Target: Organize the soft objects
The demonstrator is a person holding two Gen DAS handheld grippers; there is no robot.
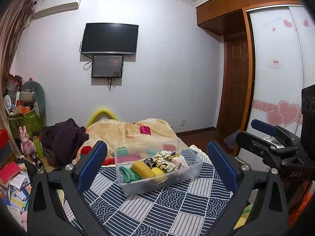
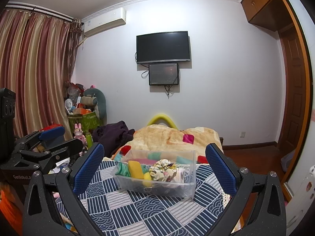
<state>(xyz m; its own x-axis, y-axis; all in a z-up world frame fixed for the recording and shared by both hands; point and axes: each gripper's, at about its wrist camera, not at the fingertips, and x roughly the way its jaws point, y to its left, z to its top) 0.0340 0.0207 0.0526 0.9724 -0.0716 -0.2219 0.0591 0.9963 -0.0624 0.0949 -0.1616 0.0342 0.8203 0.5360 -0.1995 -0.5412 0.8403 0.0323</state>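
A clear bin (image 1: 157, 177) on the bed holds yellow sponges (image 1: 142, 169), green cloth (image 1: 128, 174) and scrunchies (image 1: 167, 159); both grippers' jaws gape, released.

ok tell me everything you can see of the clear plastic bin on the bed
The clear plastic bin is a see-through, open-topped rectangular box, upright on the blue and white patterned cloth. It holds a green fabric bundle, a yellow sponge and floral scrunchies. Neither the left gripper nor the right gripper touches it; both are open.
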